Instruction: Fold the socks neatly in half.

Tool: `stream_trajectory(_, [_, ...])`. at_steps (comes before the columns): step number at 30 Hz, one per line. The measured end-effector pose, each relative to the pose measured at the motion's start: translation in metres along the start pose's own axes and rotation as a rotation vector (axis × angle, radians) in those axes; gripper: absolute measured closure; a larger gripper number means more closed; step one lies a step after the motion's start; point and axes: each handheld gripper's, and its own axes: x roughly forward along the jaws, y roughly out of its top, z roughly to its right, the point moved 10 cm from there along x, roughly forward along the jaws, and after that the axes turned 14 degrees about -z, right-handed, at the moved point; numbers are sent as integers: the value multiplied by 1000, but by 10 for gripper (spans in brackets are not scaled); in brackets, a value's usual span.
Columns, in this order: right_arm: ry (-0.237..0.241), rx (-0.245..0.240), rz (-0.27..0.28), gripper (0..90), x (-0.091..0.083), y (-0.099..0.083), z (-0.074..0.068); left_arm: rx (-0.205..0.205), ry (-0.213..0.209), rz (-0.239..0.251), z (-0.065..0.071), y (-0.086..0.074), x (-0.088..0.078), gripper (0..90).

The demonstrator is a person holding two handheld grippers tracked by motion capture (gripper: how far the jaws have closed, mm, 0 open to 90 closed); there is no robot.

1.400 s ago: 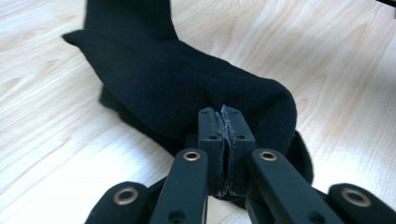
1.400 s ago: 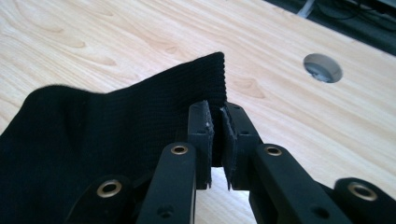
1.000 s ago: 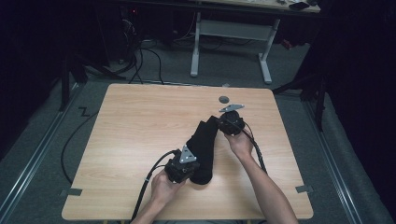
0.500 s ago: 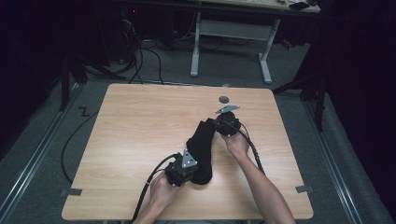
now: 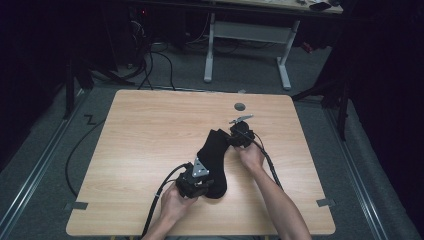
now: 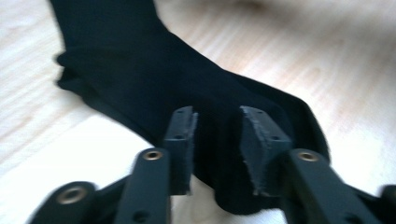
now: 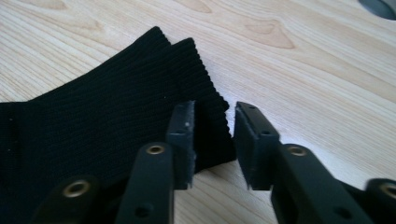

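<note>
Lying between both grippers, black sock (image 5: 214, 159) on table (image 5: 145, 150)

No readable text, label, brand, number or sign anywhere: none on the flat black ribbed sock (image 5: 212, 159), none on the pale wooden tabletop (image 5: 150, 130), none on the small grey round disc (image 5: 240, 106) at the table's far edge, perhaps too small to tell.
</note>
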Motion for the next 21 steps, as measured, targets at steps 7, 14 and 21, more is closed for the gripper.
stream_trajectory(7, [7, -26, 10, 689, -8, 0, -5, -78, 25, 13, -18, 9, 1, 523])
stream_trajectory(14, [31, -58, -20, 805, -3, -13, -11, -159, 71, 22, -43, 10, 8, 482])
stream_trajectory(21, [5, -91, -19, 779, -12, -22, -10, -160, 140, -8, -62, 14, 16, 462])
